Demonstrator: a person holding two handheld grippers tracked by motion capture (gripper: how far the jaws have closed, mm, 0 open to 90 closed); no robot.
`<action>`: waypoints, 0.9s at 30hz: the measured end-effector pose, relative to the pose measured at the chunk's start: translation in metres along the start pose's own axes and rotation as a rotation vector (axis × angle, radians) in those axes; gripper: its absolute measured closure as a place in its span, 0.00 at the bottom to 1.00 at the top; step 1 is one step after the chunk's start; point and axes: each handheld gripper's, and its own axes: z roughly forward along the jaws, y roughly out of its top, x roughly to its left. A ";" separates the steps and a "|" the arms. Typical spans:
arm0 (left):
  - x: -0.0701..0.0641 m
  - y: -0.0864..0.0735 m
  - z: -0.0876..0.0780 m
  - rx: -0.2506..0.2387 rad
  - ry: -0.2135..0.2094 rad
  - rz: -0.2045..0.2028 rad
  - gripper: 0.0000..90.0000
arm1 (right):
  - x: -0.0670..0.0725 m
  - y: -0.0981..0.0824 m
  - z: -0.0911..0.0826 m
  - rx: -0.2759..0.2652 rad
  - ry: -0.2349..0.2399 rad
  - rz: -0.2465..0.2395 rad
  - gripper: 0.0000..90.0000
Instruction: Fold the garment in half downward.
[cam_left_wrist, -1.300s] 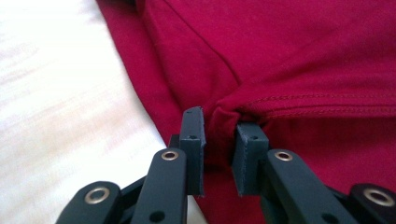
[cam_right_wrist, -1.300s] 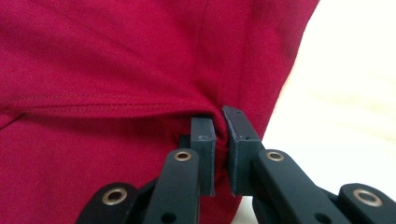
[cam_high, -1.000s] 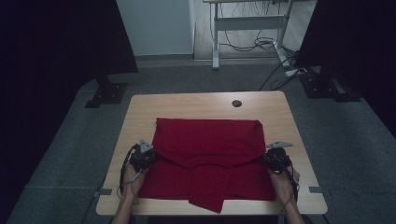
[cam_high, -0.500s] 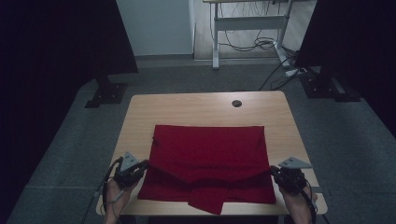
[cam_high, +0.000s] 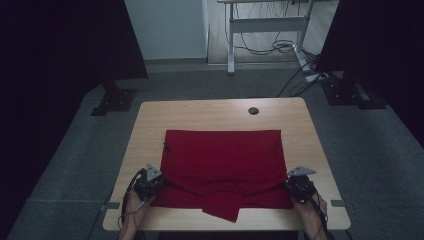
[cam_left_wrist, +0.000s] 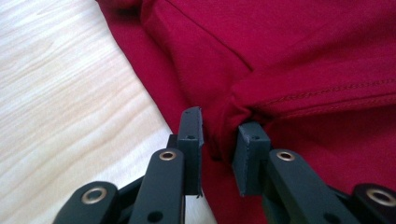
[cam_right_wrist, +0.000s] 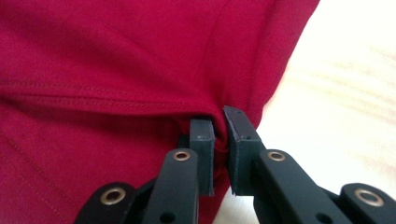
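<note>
Red cloth (cam_high: 222, 160) lies spread flat on the wooden table (cam_high: 210, 116), covering its middle and near half, with a small flap hanging toward the near edge between your hands. Your left gripper (cam_high: 149, 181) sits at the cloth's near left corner, your right gripper (cam_high: 299, 184) at its near right corner, both low over the tabletop. From each one a taut fold of fabric runs inward across the near part of the cloth.

Seen from the left gripper view, a bunched fold of the cloth (cam_left_wrist: 289, 70) with a stitched hem sits between the left gripper's (cam_left_wrist: 219, 140) jaws; those jaws have just been opening, yet the fabric is still bunched between the pads and both appear to touch it. Pale wood shows beside the cloth's edge.

Seen from the right gripper view, the right gripper (cam_right_wrist: 219, 140) is pressed nearly together, pinching a thin gather of the cloth (cam_right_wrist: 130, 60) just under the hem line, with the cloth's edge and bare table alongside.

A small dark round disc (cam_high: 254, 110) rests on the table's far side, well apart from the cloth.
</note>
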 end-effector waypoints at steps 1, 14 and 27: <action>0.000 0.000 0.000 0.000 0.000 0.000 0.88 | 0.000 0.000 0.000 0.000 0.000 0.000 0.91; 0.012 0.022 0.006 -0.054 0.018 -0.048 0.96 | -0.001 0.031 0.006 -0.030 -0.133 -0.067 0.93; -0.011 -0.001 -0.057 -0.065 -0.053 0.044 0.95 | 0.009 -0.012 -0.045 -0.077 -0.029 -0.038 0.92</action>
